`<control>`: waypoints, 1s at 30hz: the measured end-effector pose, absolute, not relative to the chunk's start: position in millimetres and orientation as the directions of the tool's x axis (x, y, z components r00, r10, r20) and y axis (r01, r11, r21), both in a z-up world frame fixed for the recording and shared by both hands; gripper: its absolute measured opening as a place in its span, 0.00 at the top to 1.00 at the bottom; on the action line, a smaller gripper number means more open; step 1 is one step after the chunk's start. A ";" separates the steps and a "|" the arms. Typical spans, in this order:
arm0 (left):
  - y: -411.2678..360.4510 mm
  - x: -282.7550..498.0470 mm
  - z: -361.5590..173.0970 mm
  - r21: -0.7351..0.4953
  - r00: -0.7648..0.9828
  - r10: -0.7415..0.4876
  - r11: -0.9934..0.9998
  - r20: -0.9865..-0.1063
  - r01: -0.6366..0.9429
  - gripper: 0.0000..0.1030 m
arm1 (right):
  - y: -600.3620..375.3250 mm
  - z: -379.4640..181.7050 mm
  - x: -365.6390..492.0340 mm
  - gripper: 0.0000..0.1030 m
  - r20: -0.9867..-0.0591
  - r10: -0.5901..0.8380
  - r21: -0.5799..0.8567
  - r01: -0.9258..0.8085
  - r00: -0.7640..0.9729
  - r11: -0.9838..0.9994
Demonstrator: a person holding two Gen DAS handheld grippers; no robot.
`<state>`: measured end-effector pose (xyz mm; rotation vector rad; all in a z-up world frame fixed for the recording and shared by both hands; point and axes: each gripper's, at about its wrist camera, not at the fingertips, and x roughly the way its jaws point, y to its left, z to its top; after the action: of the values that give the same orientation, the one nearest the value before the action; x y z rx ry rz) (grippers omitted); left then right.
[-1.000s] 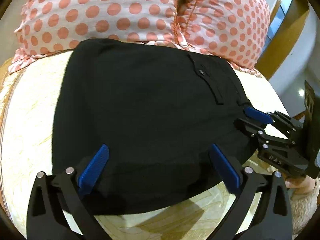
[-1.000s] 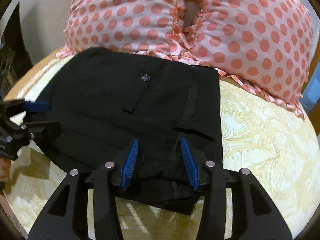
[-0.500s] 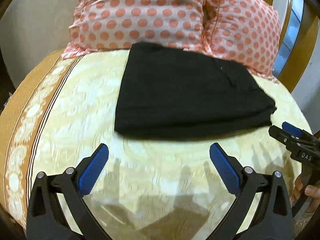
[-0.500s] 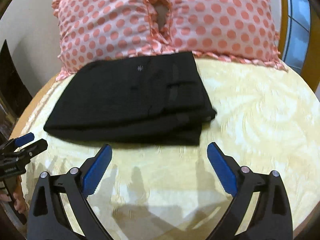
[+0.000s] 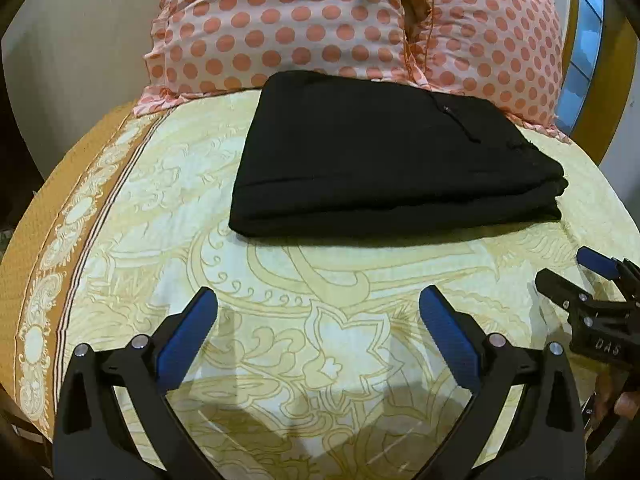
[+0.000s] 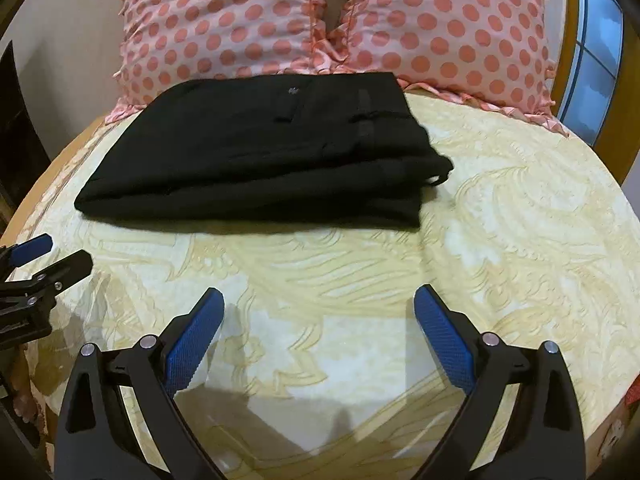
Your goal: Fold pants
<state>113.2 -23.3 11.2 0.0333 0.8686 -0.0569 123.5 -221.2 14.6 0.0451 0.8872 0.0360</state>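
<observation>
The black pants (image 5: 392, 160) lie folded into a compact rectangle on the bed, just in front of the pillows; they also show in the right wrist view (image 6: 272, 152). My left gripper (image 5: 318, 300) is open and empty, held back from the pants above the bedspread. My right gripper (image 6: 318, 300) is open and empty too, equally far back. The right gripper shows at the right edge of the left wrist view (image 5: 580, 272). The left gripper shows at the left edge of the right wrist view (image 6: 52, 256).
Two pink pillows with orange dots (image 5: 280, 24) (image 6: 440, 24) lean at the head of the bed behind the pants. The yellow patterned bedspread (image 5: 320, 340) covers the bed. A wooden frame and window (image 6: 592, 52) stand at the right.
Both grippers have let go of the pants and pulled back from them toward the foot of the bed. The right gripper opened wide. The pants stay folded.
</observation>
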 end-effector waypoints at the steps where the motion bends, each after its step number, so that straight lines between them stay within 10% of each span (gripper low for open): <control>1: -22.9 113.4 9.6 0.008 0.641 -0.031 0.998 -0.767 0.058 0.02 | -219.9 14.2 122.5 0.05 -0.774 0.048 0.050 -0.014 0.631 0.999; 30: -24.3 109.6 0.6 0.043 0.633 0.007 0.998 -0.774 0.041 0.02 | -216.9 11.6 117.8 0.01 -0.771 0.017 0.028 0.007 0.636 1.000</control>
<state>109.6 -24.3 0.6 0.0586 0.8848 -0.0194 117.8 -216.9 11.6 0.0289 0.8812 0.0060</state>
